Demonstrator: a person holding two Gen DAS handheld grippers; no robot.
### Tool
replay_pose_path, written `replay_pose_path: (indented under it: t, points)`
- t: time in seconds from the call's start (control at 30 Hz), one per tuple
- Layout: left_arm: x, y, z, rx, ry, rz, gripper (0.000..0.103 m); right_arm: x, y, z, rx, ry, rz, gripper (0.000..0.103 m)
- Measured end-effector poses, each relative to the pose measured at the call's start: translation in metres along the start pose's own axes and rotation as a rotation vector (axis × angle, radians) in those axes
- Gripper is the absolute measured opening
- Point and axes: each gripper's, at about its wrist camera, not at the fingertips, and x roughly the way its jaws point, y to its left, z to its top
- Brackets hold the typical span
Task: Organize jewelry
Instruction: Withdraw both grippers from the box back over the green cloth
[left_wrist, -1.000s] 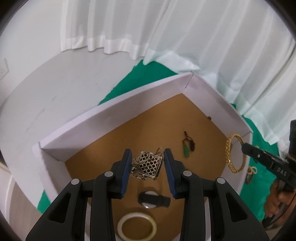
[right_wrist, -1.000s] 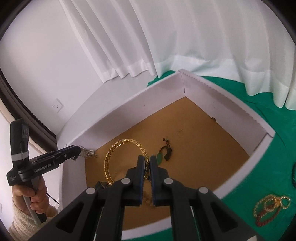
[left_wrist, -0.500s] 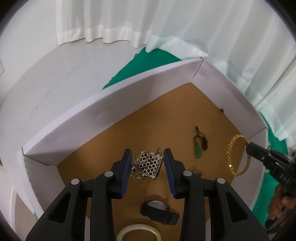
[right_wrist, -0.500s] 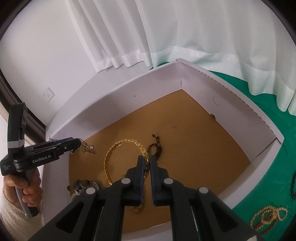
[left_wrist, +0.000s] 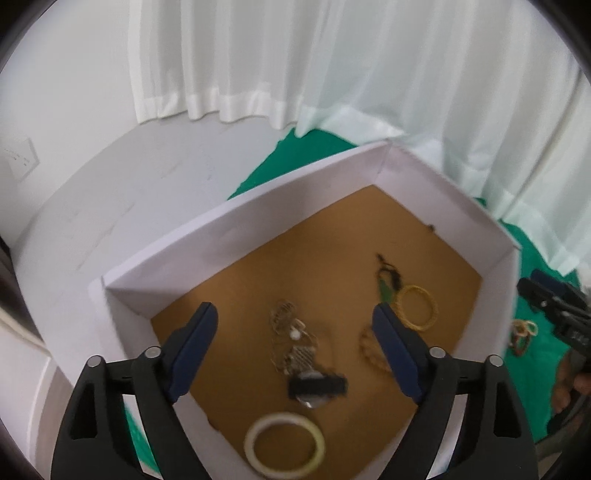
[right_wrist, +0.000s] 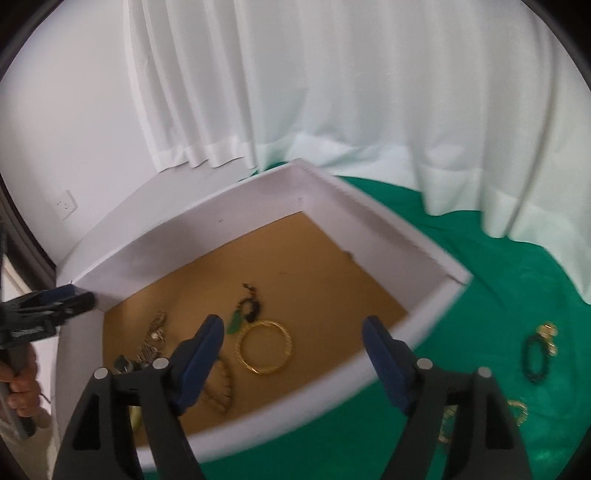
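Both jaws are being opened, nothing gripped: left gripper (left_wrist: 293, 317), right gripper (right_wrist: 293, 326). Pieces are best released low inside the box (left_wrist: 236, 236).

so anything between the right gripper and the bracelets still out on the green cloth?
Nothing visible. The right gripper, jaws opening and empty, hangs over the white box's near wall. The black bead bracelet and gold pieces lie in the open on the green cloth, outside that wall.
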Motion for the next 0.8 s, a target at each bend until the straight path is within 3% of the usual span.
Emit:
replay_pose_path:
  t: [0.23,0.47,0.63,0.8]
  points:
    - [-0.062,-0.034,-0.04,0.071,-0.06,-0.082,0.095,-0.041,-0.043,-0.063,0.002,0.028,-0.1,0.08]
    - [-0.105,-0.098,-0.09,0.185,-0.087,-0.222,0.099,-0.087,-0.105,-0.151,0.043,0.08,-0.24,0.08]
    - [-0.098,-0.151,-0.13,0.246,-0.035,-0.305,0.099,-0.116,-0.15,-0.211,0.146,0.095,-0.324,0.08]
    - [-0.057,-0.2,-0.163,0.281,0.075,-0.355,0.099,-0.138,-0.192,-0.256,0.247,0.092,-0.452,0.08]
